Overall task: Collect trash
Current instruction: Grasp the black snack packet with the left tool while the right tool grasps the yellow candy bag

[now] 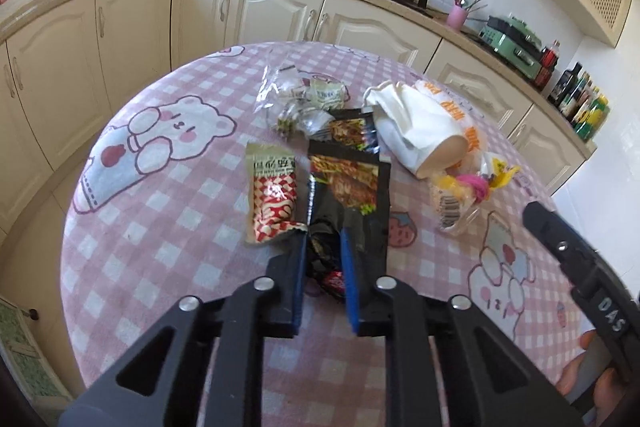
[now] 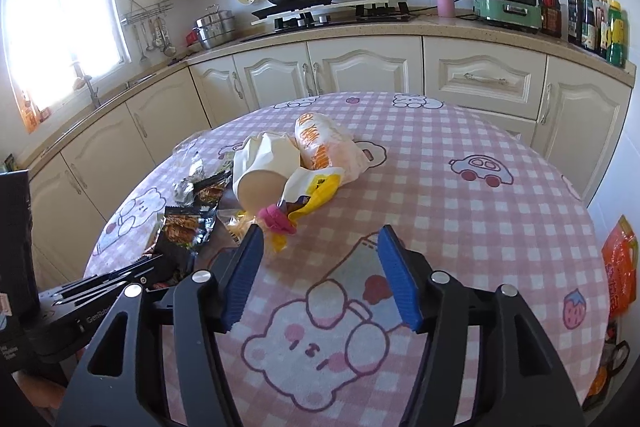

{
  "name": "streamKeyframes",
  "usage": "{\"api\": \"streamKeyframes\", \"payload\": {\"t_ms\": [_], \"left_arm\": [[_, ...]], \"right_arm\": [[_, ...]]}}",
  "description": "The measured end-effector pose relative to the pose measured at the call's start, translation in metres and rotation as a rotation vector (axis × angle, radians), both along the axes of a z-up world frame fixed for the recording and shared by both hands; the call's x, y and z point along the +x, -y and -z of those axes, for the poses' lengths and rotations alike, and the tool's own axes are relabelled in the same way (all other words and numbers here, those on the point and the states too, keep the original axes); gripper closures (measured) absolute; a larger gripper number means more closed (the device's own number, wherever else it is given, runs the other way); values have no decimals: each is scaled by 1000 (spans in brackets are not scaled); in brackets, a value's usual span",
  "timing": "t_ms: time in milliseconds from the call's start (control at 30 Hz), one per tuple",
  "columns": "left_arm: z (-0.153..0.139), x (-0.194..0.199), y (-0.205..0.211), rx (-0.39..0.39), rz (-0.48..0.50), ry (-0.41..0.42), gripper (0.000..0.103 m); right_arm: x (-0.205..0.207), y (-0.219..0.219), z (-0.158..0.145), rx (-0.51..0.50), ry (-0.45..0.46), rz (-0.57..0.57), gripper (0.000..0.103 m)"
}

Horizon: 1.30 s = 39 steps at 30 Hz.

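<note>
Blue pads of the left gripper (image 1: 323, 227) are pinched on a crumpled black wrapper (image 1: 324, 247), right next to the black noodle packet (image 1: 352, 187). Right gripper (image 2: 320, 231) sits wide open over the checked tablecloth (image 2: 460, 207), holding nothing. Looks like early days to me: the red snack packet (image 1: 272, 199), paper cup (image 2: 260, 183), orange-print bag (image 2: 324, 143) and yellow wrapper (image 2: 316, 191) are all on the table waiting, and I can't spot a bin
</note>
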State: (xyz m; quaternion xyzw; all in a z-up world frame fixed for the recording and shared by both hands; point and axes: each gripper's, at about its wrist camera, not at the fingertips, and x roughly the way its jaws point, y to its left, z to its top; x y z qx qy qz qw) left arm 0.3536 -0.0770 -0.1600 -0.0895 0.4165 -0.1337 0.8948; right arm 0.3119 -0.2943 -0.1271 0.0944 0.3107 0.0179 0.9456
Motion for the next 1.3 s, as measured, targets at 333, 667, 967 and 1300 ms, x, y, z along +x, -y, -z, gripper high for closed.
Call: {"api": "streamKeyframes", "payload": {"t_ms": [333, 667, 967, 1300], "left_arm": [[-27, -19, -7, -57, 20, 138, 88], [-32, -26, -15, -85, 65, 133, 99], [-10, -33, -17, -31, 46, 65, 56], [4, -38, 3, 86, 79, 56, 57]], "right_arm": [[43, -10, 15, 173, -102, -28, 43], [34, -18, 8, 122, -90, -55, 71], [-8, -31, -2, 46, -33, -85, 71], [-16, -42, 2, 38, -37, -135, 71]]}}
